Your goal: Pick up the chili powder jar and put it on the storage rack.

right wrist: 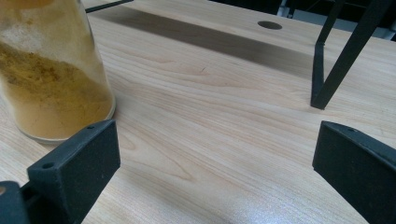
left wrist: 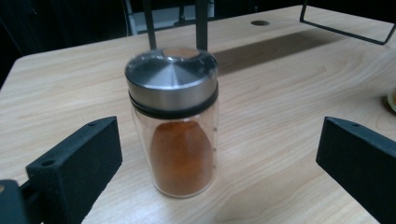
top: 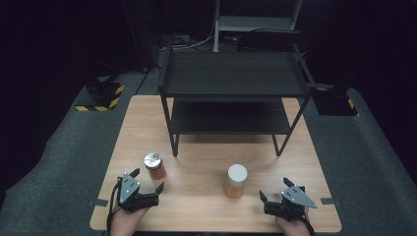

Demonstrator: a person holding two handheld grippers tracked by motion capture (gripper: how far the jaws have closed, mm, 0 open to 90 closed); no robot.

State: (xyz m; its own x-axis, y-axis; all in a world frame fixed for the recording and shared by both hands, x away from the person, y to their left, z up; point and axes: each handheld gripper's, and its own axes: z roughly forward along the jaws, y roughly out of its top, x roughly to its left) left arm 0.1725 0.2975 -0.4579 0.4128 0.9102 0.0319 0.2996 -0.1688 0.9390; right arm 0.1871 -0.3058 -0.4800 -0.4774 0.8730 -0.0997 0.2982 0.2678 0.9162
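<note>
Item: clear glass jar of rust-red spice with steel lid [left wrist: 172, 123], upright, near-left on the worktop [top: 206, 162]. I hold my left claw [top: 147, 184] wide, framing it; right claw [top: 276, 189] likewise wide, empty.

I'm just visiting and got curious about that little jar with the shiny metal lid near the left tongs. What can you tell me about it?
The small clear glass jar with the brushed silver metal lid stands upright on the light wooden table, just ahead of the open left tongs, which do not touch it. A black ring sits under the domed lid. Reddish-orange powder fills roughly the lower half. It stands near the front left leg of the black metal two-tier shelf.
</note>
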